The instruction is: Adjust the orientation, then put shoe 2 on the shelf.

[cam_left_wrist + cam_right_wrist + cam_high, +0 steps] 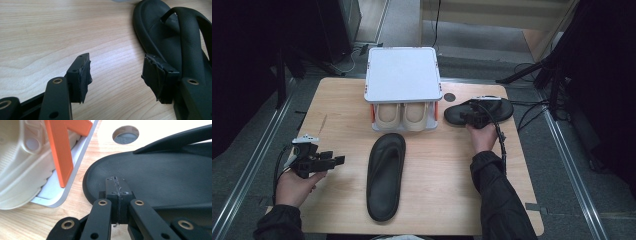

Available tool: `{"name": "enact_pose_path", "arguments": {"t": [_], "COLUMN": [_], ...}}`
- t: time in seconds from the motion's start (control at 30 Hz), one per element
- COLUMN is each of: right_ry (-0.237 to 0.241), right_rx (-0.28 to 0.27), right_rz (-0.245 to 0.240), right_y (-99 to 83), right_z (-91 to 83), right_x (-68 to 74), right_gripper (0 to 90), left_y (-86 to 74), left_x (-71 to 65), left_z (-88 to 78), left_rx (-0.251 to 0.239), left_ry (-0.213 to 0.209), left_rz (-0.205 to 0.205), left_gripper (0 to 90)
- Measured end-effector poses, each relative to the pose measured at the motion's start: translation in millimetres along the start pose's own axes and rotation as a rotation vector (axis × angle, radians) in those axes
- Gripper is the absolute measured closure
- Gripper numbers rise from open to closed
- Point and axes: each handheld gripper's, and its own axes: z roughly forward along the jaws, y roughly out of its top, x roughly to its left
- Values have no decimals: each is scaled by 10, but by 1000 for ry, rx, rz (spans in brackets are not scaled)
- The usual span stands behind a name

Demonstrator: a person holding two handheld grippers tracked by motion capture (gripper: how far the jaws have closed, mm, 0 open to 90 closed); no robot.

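Note:
Two black flip-flop sandals lie on the wooden table [337, 100]. One sandal [385, 175] lies lengthwise in the middle; the left gripper view has its strap end [160, 32] at the upper right. My left gripper [338, 160] hovers at the table's left, pointing toward that sandal, open [116, 75] with bare wood between its pads. The other sandal [499, 107] lies crosswise at the back right. My right gripper [467, 117] is over its near end, shut [117, 182] with pads pressed together and nothing between them, just above the black footbed [162, 175].
A small white-topped rack [402, 75] with orange posts [61, 152] stands at the back centre. A pair of beige shoes [404, 116] sits on its lower shelf, close to the right sandal. A round hole [450, 97] pierces the table beside the rack.

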Motion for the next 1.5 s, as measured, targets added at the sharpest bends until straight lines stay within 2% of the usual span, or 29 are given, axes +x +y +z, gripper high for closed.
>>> {"name": "enact_pose_path", "arguments": {"t": [0.17,0.37,0.47,0.7,0.87,1.03,1.17,1.5], "right_ry": [-21,-24,-14,4,2,-6,-6,-19], "right_rx": [33,59,58,52,63,63,69,74], "right_rz": [-22,-5,10,27,23,-20,-19,-17], "right_y": [-8,-31,-40,-103,-130,-183,-218,-328], "right_z": [104,104,73,5,-46,-98,-144,-298], "right_x": [24,-48,-95,-154,-188,-187,-193,-267], "right_gripper": [900,900,900,900,900,900,900,900], "left_y": [-26,-6,15,58,95,147,202,352], "left_x": [12,8,9,19,36,109,160,91], "left_z": [-31,4,-2,42,48,62,101,246], "left_rx": [-7,-2,-16,-7,-13,-15,-17,0], "left_ry": [5,7,8,8,8,29,20,4], "left_rz": [-7,-3,-1,9,16,10,1,33], "left_gripper": [396,395,395,393,392,390,391,392]}}
